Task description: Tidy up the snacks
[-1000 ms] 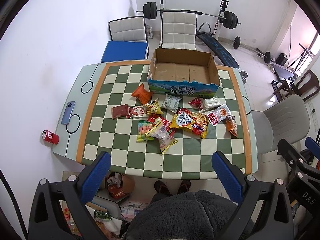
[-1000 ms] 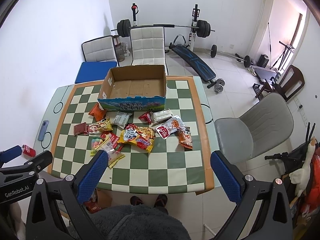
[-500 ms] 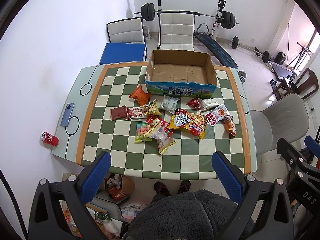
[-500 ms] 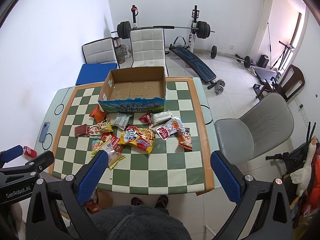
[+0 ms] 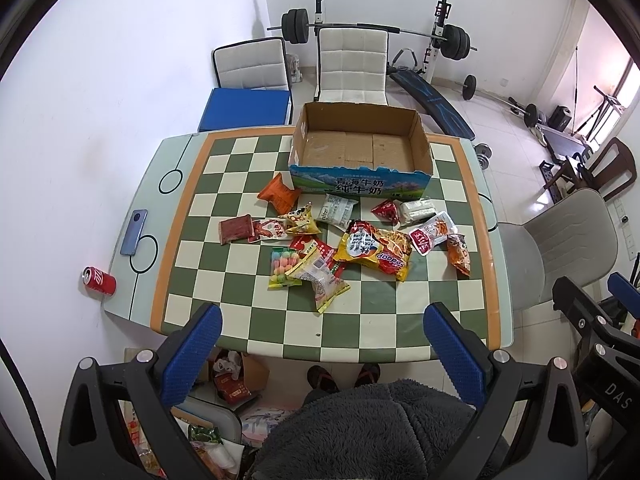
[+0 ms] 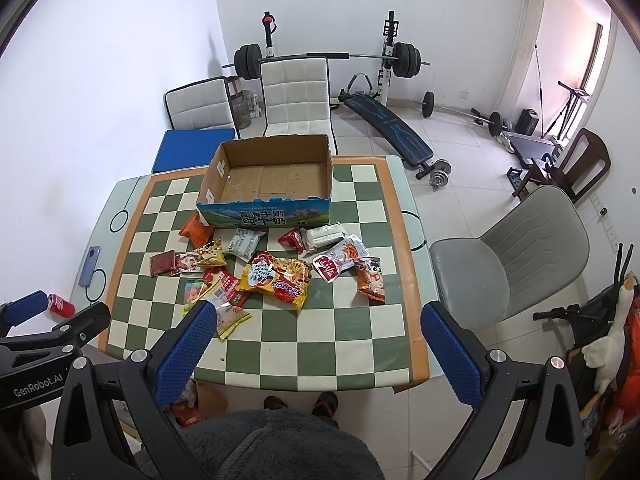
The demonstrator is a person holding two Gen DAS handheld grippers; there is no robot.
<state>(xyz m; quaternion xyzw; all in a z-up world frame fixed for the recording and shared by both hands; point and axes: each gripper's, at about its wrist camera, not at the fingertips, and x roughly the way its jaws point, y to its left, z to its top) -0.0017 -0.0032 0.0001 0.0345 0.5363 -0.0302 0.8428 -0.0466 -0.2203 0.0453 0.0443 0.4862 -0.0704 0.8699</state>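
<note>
Several snack packets lie scattered on a green-and-cream checkered table [image 5: 256, 332] [image 6: 352, 344]. A large yellow noodle packet [image 5: 376, 249] [image 6: 278, 282] sits in the middle, an orange packet [image 5: 278, 196] [image 6: 196, 229] at the left, an orange-brown packet [image 5: 458, 254] [image 6: 370, 278] at the right. An empty open cardboard box [image 5: 360, 148] [image 6: 268, 178] stands at the table's far side, just behind the snacks. My left gripper [image 5: 322, 352] and right gripper [image 6: 316, 350] are open and empty, held high above the table's near edge.
A red soda can [image 5: 99, 280] [image 6: 61, 305] and a blue phone [image 5: 134, 232] [image 6: 89, 266] lie at the table's left edge. A grey chair [image 5: 560, 248] [image 6: 508, 264] stands at the right, two white chairs [image 5: 352, 64] behind, gym equipment beyond. Bags lie on the floor below.
Both grippers have drifted slightly; the table and box sit a little lower and closer in both views. Nothing on the table has moved.
</note>
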